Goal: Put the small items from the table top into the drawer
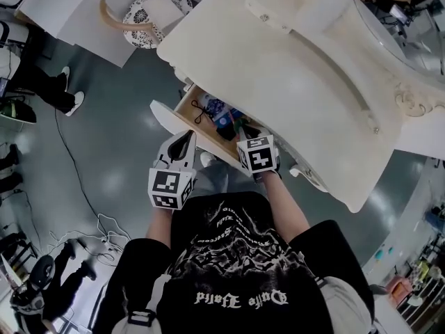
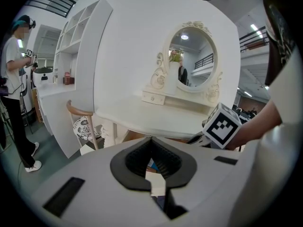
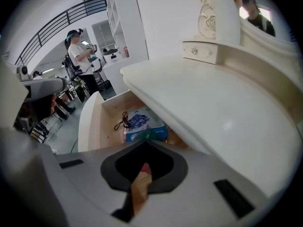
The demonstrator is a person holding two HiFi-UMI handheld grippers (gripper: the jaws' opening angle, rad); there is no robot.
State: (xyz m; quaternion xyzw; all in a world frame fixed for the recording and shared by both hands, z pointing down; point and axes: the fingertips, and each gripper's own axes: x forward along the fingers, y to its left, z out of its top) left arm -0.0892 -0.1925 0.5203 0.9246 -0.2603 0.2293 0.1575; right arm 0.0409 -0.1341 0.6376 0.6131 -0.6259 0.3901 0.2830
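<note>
The white dressing table point(image 1: 292, 82) has its wooden drawer point(image 1: 179, 114) pulled open below the front edge. Inside lie a blue packet point(image 1: 217, 108) and a black cord point(image 1: 200, 110); the right gripper view shows the packet point(image 3: 142, 122) and cord point(image 3: 122, 121) on the drawer floor. My left gripper point(image 1: 188, 137) hangs over the drawer's front left, jaws shut and empty point(image 2: 151, 139). My right gripper point(image 1: 249, 136) sits at the drawer's near right, partly under the table edge, also shut with nothing in it point(image 3: 146, 144). The table top point(image 3: 213, 103) looks bare here.
A chair with a patterned cushion point(image 1: 149, 12) stands left of the table. A person point(image 1: 42, 82) stands on the grey floor at far left. Cables point(image 1: 97, 235) trail across the floor. An oval mirror point(image 2: 191, 63) and a small drawer unit point(image 3: 201, 51) stand at the table's back.
</note>
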